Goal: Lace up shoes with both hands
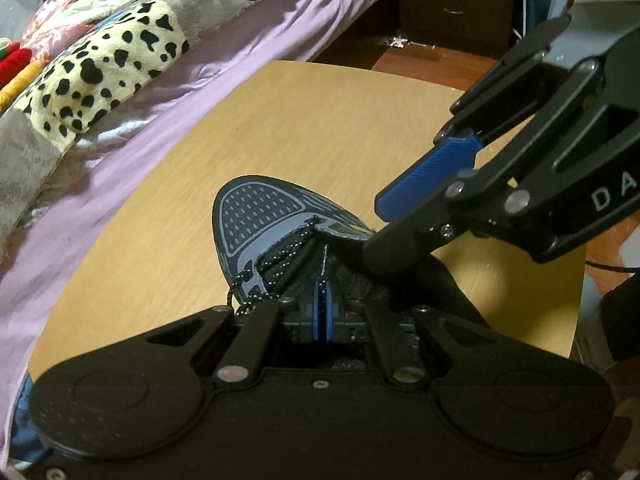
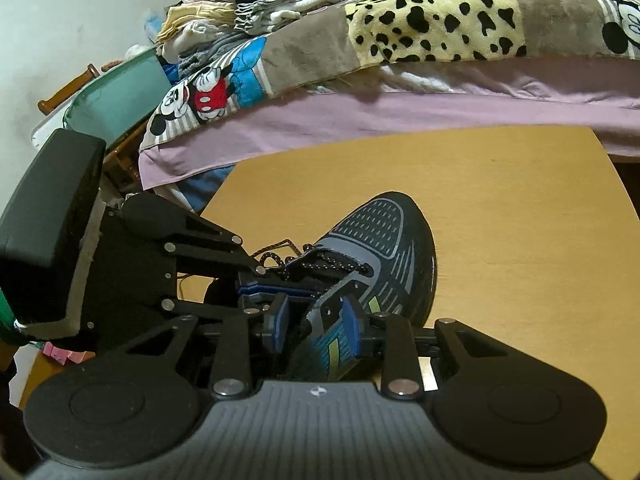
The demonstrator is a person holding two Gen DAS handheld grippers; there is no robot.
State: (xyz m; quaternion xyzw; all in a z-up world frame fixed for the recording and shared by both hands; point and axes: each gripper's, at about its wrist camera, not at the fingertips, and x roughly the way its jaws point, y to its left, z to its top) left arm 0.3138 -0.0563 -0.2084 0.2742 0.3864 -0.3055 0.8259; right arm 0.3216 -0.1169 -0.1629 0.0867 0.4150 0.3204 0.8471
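A dark blue-grey sneaker (image 1: pixel 256 216) (image 2: pixel 384 232) lies on the wooden table (image 1: pixel 320 120), toe pointing away. Its black lace with white flecks (image 1: pixel 280 256) (image 2: pixel 276 258) crosses the lowest eyelets, and a loose end hangs off the left side. My left gripper (image 1: pixel 323 284) (image 2: pixel 260 291) is shut, its blue pads together at the lacing gap over the tongue. Whether a lace strand is pinched there is hidden. My right gripper (image 2: pixel 316 304) (image 1: pixel 376 226) straddles the shoe's right side wall, one finger inside the opening and one outside, pads closed on it.
A bed with a purple sheet (image 1: pixel 200 80) (image 2: pixel 400 108) and patchwork blanket borders the table's far side. Folded clothes (image 2: pixel 248 12) are piled on it. A teal bin (image 2: pixel 116 96) stands at the left. A dark dresser (image 1: pixel 452 0) stands beyond the table.
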